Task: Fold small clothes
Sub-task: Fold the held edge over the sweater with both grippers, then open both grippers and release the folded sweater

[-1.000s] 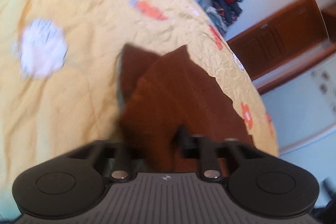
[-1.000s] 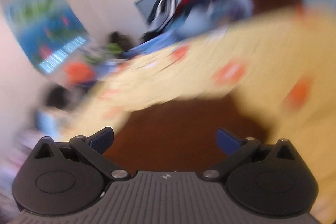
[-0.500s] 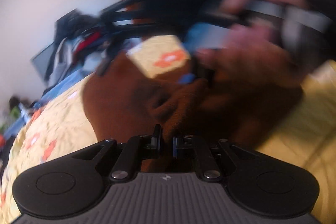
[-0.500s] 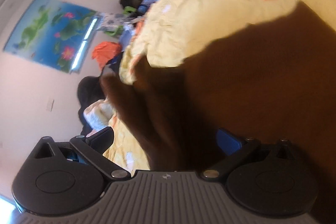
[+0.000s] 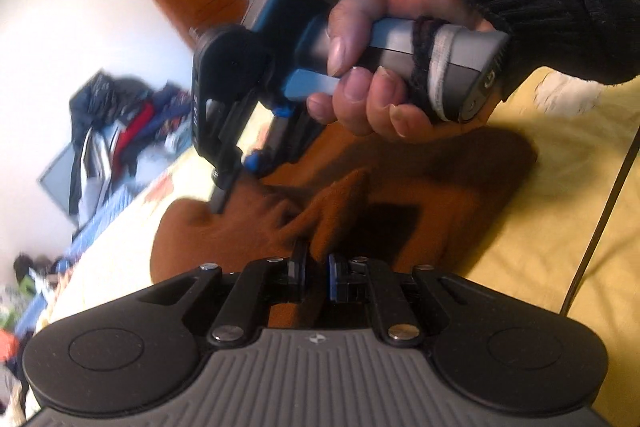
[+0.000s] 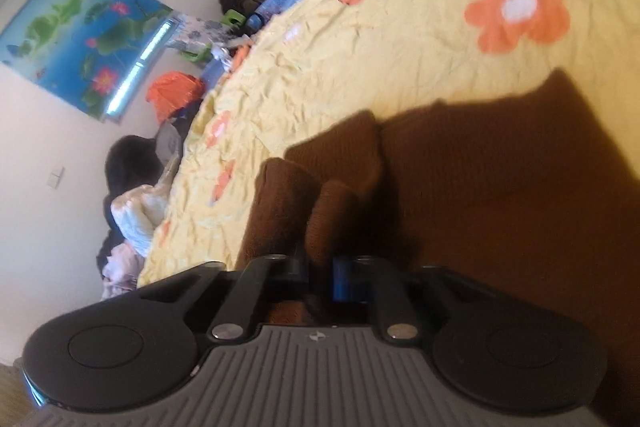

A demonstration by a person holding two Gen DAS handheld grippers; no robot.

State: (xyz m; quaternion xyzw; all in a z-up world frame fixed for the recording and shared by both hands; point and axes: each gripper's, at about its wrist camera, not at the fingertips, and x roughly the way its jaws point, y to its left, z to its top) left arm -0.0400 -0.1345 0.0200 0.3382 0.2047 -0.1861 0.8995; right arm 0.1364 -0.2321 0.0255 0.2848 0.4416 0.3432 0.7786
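Bedspread, yellow with orange flowers, carries the brown garment. We see our left gripper pinching a raised fold of it. Our right gripper, fingers near together, seems to clamp another bunched fold, though shadow blurs the contact.

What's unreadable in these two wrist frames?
- Brown garment, left wrist: what kind of clothing it is; bunched, partly behind the right hand and the tongs bodies.
- Right tongs tips, left wrist: blurred, contact with the cloth unclear.
- Fold held in the left tongs: layer count hidden in shadow.
- Garment's right part, right wrist: cut by the frame edge.
- Clothes pile: blurred.
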